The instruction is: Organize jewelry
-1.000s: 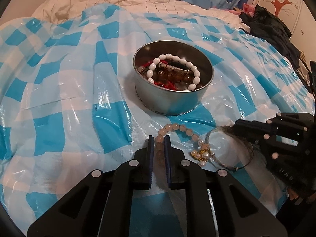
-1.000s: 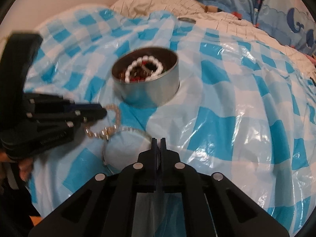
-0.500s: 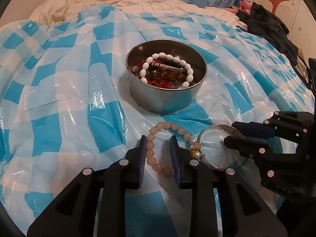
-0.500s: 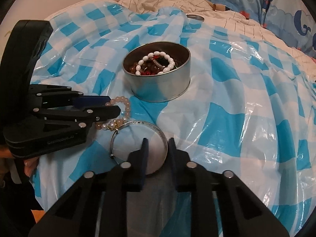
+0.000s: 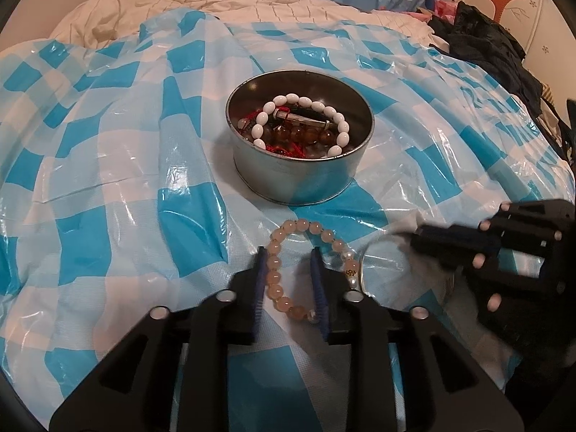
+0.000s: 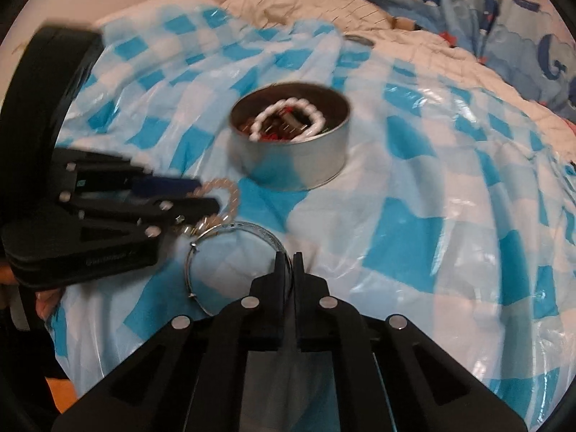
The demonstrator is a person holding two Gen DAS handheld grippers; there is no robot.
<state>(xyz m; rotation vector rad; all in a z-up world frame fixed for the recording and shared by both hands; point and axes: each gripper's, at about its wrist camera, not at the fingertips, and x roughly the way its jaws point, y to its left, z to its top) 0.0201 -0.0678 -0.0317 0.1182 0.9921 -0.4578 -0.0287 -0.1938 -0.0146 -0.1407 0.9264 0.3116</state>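
Moved: against half a second ago, your right gripper [image 6: 287,257] has gone from spread to pinched, and the left gripper [image 5: 288,252] sits lower over the beads.
Bead bracelet: the peach bead bracelet [image 5: 274,264] lies on the checked plastic sheet [image 5: 108,180], just in front of the tin [image 5: 298,180], touching the silver bangle [image 6: 248,226] at its charm end.
Left jaws: they have just been closing, yet they show spread, with one side of the bead loop between them and not visibly pressed.
Right jaws: they have just been closing and now stand pressed together on the bangle's near rim.
Tin: already holds a white bead bracelet [image 5: 302,100] and darker pieces, so there is little room left.
Risk, tangle: lift the bangle now and its clasp may drag the bead charm along, pulling the strand out from between your left jaws.
Risk, slip: a thin metal rim held at one point can swing or twist out.
Risk, sheet: the slick, wrinkled plastic over the bed may get pinched with the beads and tug the tin.
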